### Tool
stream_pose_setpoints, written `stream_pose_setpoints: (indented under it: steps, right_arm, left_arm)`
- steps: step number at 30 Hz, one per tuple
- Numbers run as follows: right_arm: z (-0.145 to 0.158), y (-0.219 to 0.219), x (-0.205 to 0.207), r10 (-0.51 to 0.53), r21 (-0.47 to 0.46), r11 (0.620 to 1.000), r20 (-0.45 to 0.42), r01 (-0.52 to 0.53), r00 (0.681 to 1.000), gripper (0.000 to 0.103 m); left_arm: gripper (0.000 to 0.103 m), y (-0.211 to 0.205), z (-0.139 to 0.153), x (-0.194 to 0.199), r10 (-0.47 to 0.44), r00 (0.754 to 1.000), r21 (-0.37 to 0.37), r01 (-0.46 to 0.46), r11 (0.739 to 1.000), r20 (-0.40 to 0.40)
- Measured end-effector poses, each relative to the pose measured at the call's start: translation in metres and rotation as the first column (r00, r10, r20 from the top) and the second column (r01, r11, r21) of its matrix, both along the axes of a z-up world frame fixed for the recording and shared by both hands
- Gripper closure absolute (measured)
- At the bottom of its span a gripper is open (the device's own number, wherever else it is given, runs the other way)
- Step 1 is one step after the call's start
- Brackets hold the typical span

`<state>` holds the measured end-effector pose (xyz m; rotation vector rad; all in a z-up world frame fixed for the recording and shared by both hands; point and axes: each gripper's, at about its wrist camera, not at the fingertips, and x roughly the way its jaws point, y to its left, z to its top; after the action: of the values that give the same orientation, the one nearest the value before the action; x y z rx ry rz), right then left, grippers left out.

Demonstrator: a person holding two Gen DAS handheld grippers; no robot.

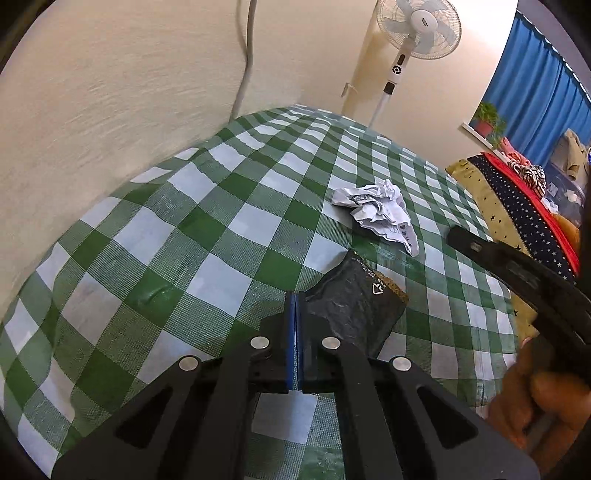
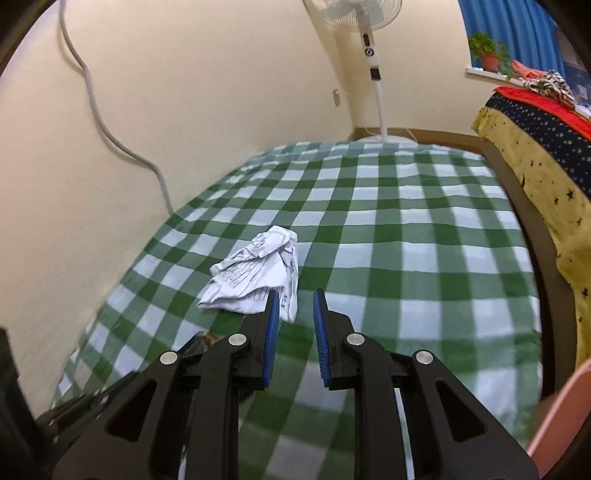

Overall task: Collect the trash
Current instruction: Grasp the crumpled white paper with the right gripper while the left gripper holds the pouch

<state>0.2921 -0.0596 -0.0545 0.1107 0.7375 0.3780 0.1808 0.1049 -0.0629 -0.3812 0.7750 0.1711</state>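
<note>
Left gripper [image 1: 296, 295] low over a counter under a green-and-white checked cloth [image 1: 184, 240], jaws pressed together, blue pads face to face with only a hairline seam between them. Black pouch [image 1: 354, 306] pinched by one edge at the pad tips, fanning out to the right of the jaws, crinkled, with a small white triangle mark and a brownish strip along its far side. Crumpled paper [image 1: 376, 212], white with dark print, lying on the cloth just beyond the pouch and apart from it. Right gripper [image 2: 295, 295] angled down over the same cloth, jaws spread a little, nothing between the pads but bare checks. From the right wrist view, the paper just ahead and to the left, its near corner beside the tip of the left finger; cannot tell whether touching. A hand [image 1: 535, 402] wrapped around the right gripper's handle at the right edge of the left wrist view. Beyond the counter, a white standing fan [image 1: 417, 29] against a cream wall, a grey cable [image 2: 110, 136] trailing down that wall, and star-patterned bedding [image 1: 517, 206] to the right.
</note>
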Motion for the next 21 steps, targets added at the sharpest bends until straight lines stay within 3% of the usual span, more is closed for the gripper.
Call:
stream_pose_setpoints:
  steps: [6,8,9,21]
  right_arm:
    - [-0.024,0.014,0.025,0.013,-0.02,1.0,-0.089,-0.014,0.996,0.081]
    - [-0.025,0.014,0.027,0.009,-0.021,1.0,-0.095,-0.011,0.995,0.087]
    - [-0.026,0.014,0.027,0.012,-0.023,1.0,-0.099,-0.014,0.995,0.103]
    - [0.013,-0.041,-0.024,-0.087,-0.029,0.996,-0.016,0.086,0.996,0.103]
  left_arm:
    - [0.103,-0.001,-0.002,-0.002,0.001,1.0,-0.01,-0.001,1.0,-0.004]
    - [0.103,-0.001,-0.003,-0.002,0.0,1.0,-0.014,0.0,1.0,-0.005]
    - [0.103,-0.002,-0.003,-0.002,-0.001,1.0,-0.015,0.001,1.0,-0.005]
    - [0.103,-0.01,0.014,-0.011,-0.037,0.999,-0.002,0.037,0.999,0.039]
